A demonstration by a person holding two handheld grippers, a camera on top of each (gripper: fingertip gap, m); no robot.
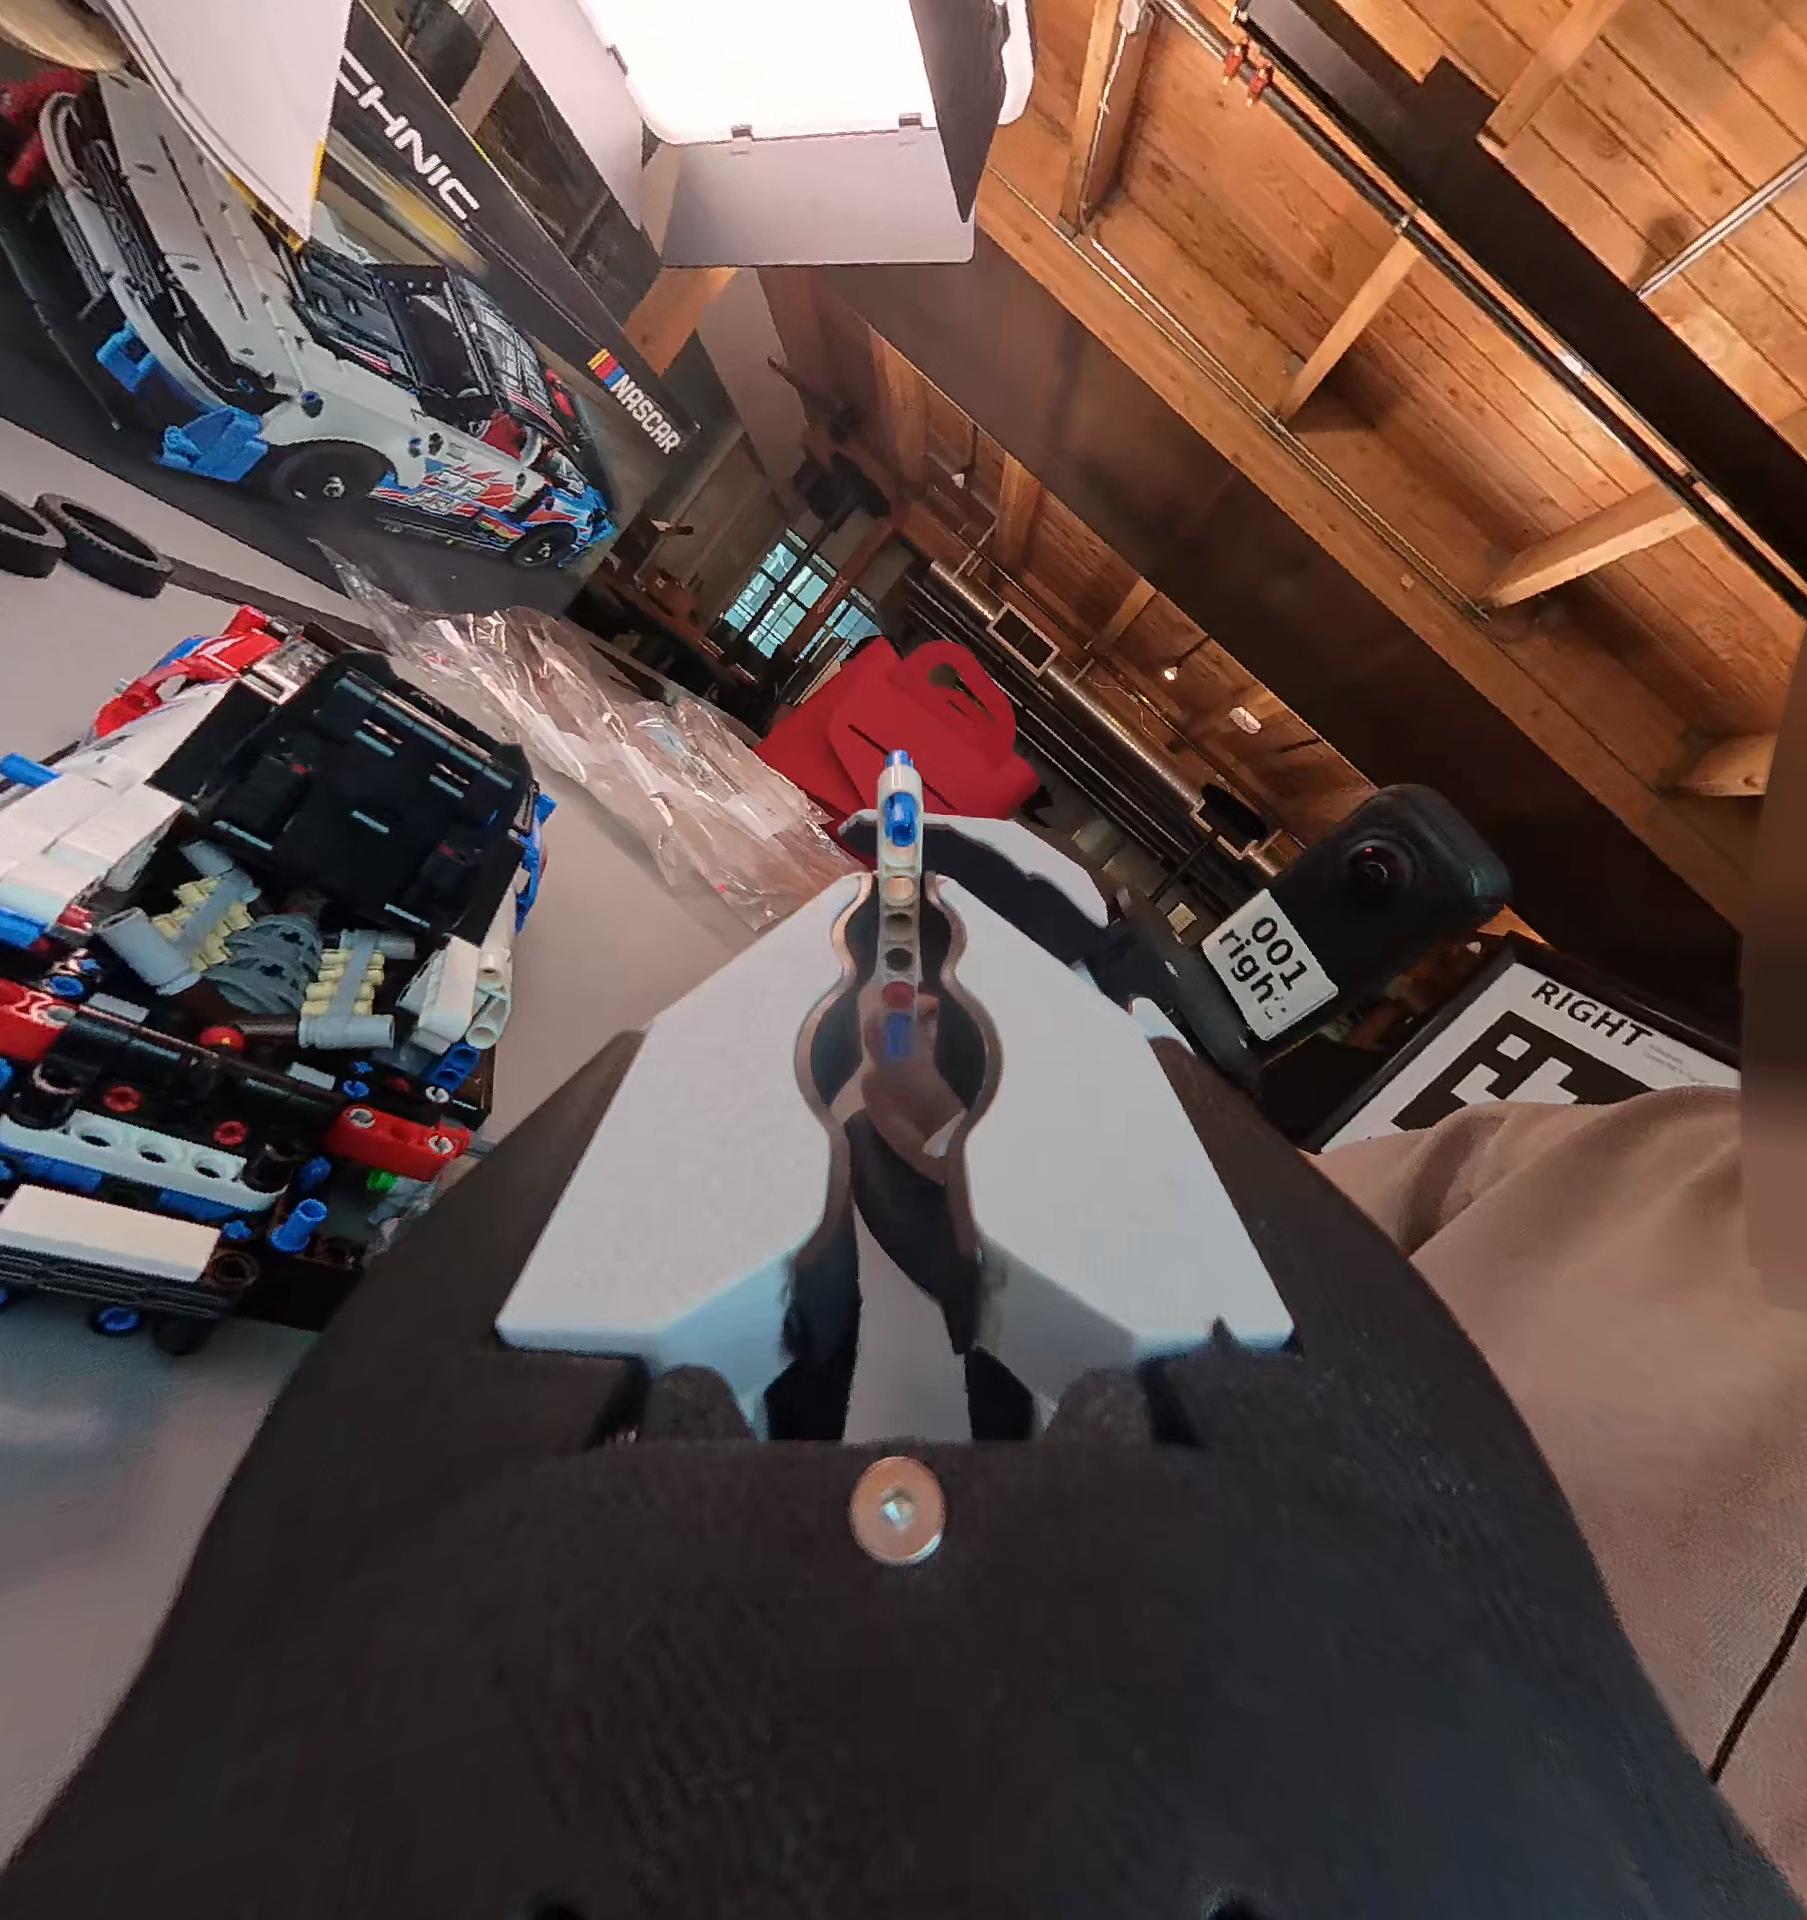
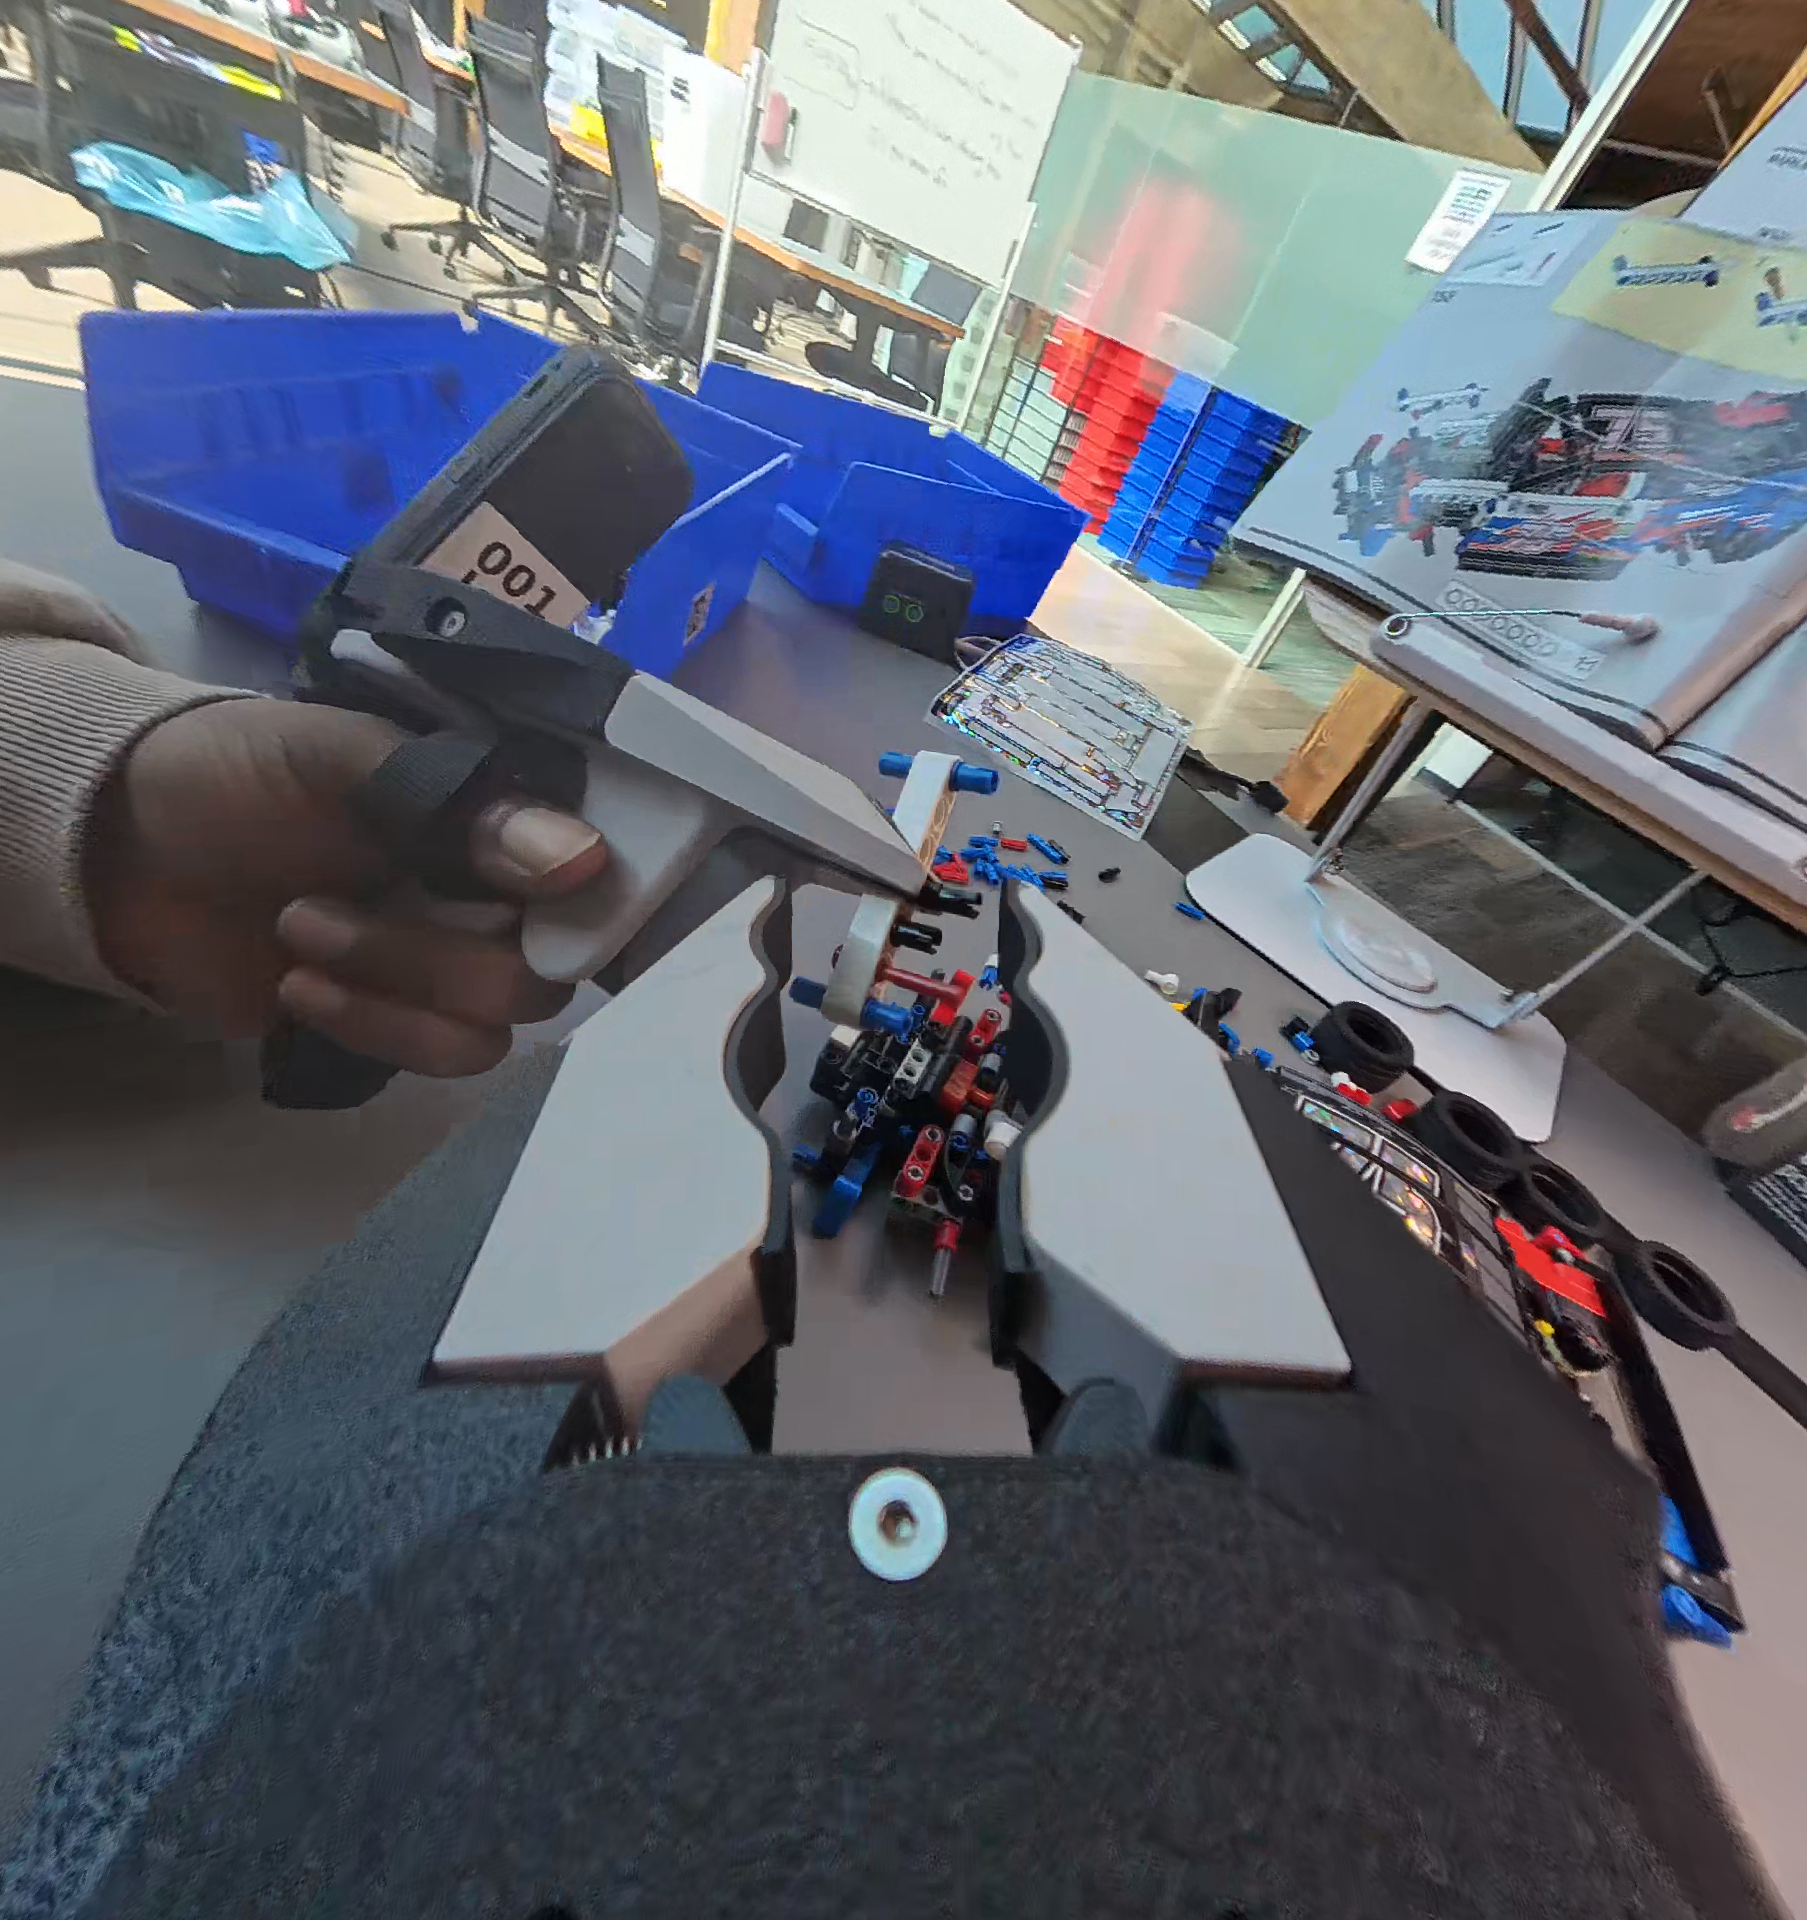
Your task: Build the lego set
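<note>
Beam (image 1: 897, 894), white and studded with blue, black and red pins, is sitting pinched between the fingers of the left gripper (image 1: 897, 904), held up in the air with its free end poking out toward 12 o'clock. In the right wrist view the same beam (image 2: 883, 935) is showing at 12 o'clock, hanging just above a small clump of loose parts (image 2: 914, 1101). Right gripper (image 2: 894, 914) is standing spread, nothing between its fingers, pointing at that clump.

Progress, as a judgement: build is looking well advanced. Car model (image 1: 213, 935) is resting at 9 o'clock in the left view with roof, white side panels and engine block in place, though the front end is lying bare and open. Tires (image 2: 1470, 1143) are lying unmounted at 3 o'clock in the right view, more tires (image 1: 47, 535) at 10 o'clock in the left. Blue pins (image 2: 1003, 852) are scattered beyond the beam. So wheels, front bodywork and this pinned beam seem to be what is remaining.

Surface: grey table (image 1: 608, 935), cluttered. Clear bags (image 1: 608, 727) are lying beyond the car; set box (image 1: 286, 312) is standing at 11 o'clock. Sticker sheet (image 2: 1060, 727), blue bins (image 2: 286, 457) and an open manual (image 2: 1564, 468) on a stand are filling the right view's far half.

Room: open office, timber ceiling, desks, chairs and a whiteboard behind.
</note>
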